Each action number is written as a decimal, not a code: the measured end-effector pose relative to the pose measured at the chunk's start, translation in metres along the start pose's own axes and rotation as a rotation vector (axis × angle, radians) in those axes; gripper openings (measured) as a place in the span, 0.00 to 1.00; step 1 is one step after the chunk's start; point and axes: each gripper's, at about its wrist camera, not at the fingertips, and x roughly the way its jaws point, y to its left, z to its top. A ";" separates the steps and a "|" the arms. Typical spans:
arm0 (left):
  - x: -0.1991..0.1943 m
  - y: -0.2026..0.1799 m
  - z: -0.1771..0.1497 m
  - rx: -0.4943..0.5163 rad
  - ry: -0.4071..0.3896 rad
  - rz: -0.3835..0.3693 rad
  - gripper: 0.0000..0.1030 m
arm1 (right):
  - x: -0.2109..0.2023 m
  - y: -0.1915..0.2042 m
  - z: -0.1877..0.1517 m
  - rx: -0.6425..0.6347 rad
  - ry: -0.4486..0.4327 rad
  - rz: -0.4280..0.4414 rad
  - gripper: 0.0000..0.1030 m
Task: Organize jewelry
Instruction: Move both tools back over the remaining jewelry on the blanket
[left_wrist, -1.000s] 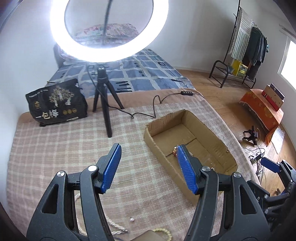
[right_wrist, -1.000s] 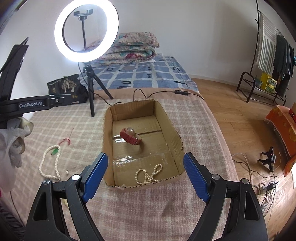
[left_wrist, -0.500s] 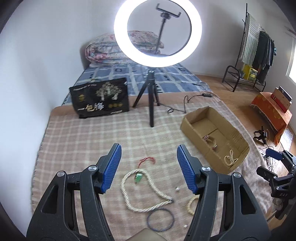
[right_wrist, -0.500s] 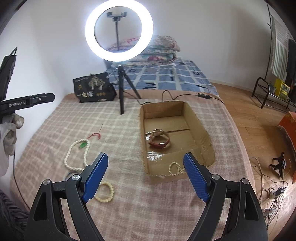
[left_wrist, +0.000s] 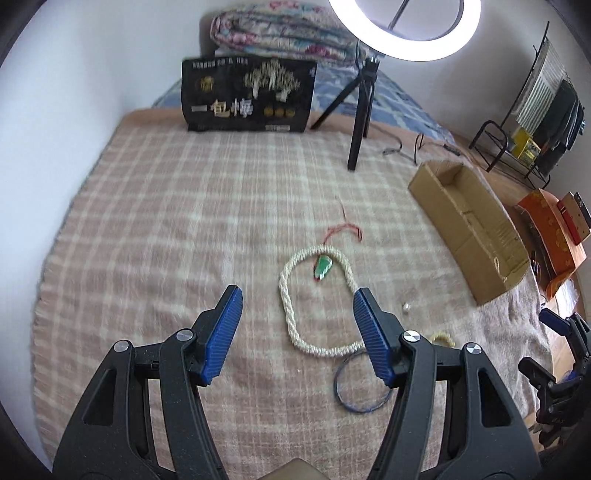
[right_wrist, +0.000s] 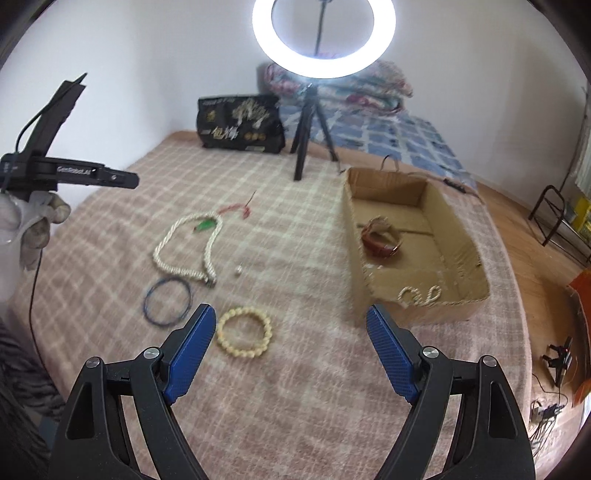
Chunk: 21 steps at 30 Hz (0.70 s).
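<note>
Your left gripper (left_wrist: 297, 314) stood spread and empty above the pearl rope (left_wrist: 314, 306) with its green pendant (left_wrist: 324, 266). Your right gripper (right_wrist: 290, 332) was also spread, empty, near the bead bracelet (right_wrist: 244, 332). A blue bangle (right_wrist: 167, 301) and one loose pearl (right_wrist: 238, 271) lay on the blanket (right_wrist: 314, 369). The box (right_wrist: 461, 236) held a watch (right_wrist: 380, 242) and a pearl strand (right_wrist: 419, 294). The black bag (left_wrist: 248, 95) read "一包梅". The left tool, seen from the right view, was marked "GenRobot.AI".

two necklaces (right_wrist: 186, 247), two bracelets (right_wrist: 244, 332), one watch (right_wrist: 380, 242), one box (right_wrist: 461, 266)
</note>
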 end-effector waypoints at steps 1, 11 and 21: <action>0.007 0.002 -0.005 -0.013 0.029 -0.008 0.62 | 0.003 0.001 -0.002 -0.004 0.012 0.004 0.81; 0.055 0.012 -0.026 -0.132 0.203 -0.058 0.62 | 0.022 -0.005 -0.006 0.028 0.075 0.014 0.81; 0.090 0.006 -0.023 -0.202 0.263 -0.081 0.62 | 0.032 -0.008 -0.012 0.011 0.111 -0.001 0.81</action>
